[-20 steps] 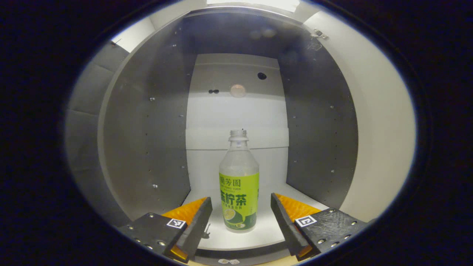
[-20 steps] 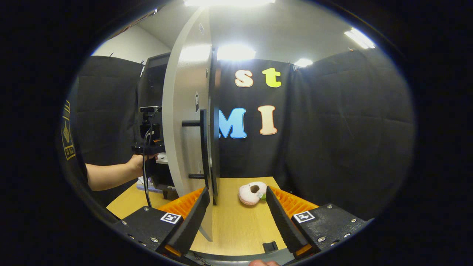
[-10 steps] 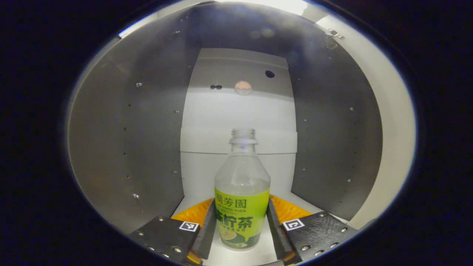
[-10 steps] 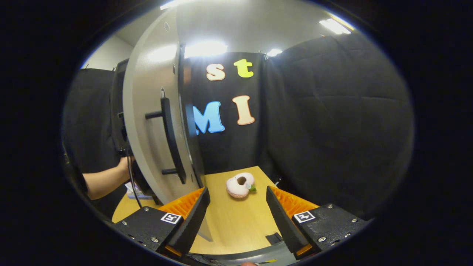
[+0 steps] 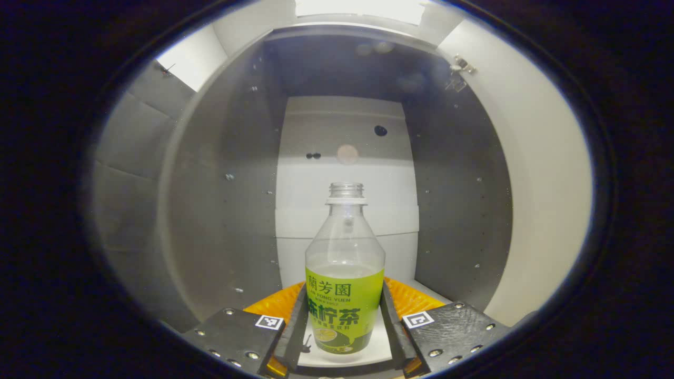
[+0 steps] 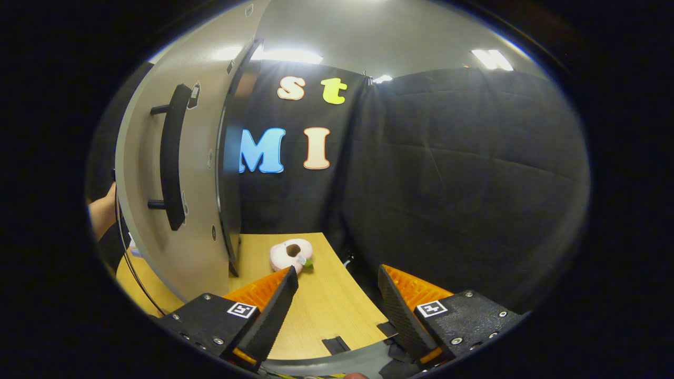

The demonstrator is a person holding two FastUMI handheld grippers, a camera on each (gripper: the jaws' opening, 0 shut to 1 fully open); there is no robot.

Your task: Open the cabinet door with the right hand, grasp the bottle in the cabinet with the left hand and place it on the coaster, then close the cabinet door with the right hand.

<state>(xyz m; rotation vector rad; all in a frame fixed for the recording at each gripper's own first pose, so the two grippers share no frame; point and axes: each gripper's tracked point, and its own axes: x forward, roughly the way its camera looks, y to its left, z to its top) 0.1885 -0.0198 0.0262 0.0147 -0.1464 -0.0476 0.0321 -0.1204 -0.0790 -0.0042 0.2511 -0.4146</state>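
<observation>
In the left gripper view the left tongs (image 5: 345, 337) are closed on the bottle (image 5: 345, 295), one finger pressed flat against each side of its labelled lower body. The bottle stands upright between them, a clear plastic body with a bright green label wrapped around the lower half, narrowing to an uncapped threaded neck. It is at the front of the cabinet (image 5: 221, 210), over the pale cabinet floor near the front edge; whether its base touches that floor cannot be told. The cabinet's side walls are smooth grey panels dotted with small holes, and the back panel is pale with a few dark holes; open room shows on both sides of the bottle and above its neck. A hinge sits at the upper right, on the pale inner face to the right.

In the right gripper view the right tongs (image 6: 337, 310) are spread wide with nothing between the fingers, hovering above the wooden surface (image 6: 326, 310) near its front edge. The cabinet door (image 6: 200, 173) stands open to the left, a smooth grey slab with a long dark bar handle (image 6: 169, 158). Beyond the left finger a pale, ring-shaped coaster (image 6: 289, 255) lies flat on the surface, near the door's lower corner. A person's hand (image 6: 102, 213) shows past the door's outer edge.
</observation>
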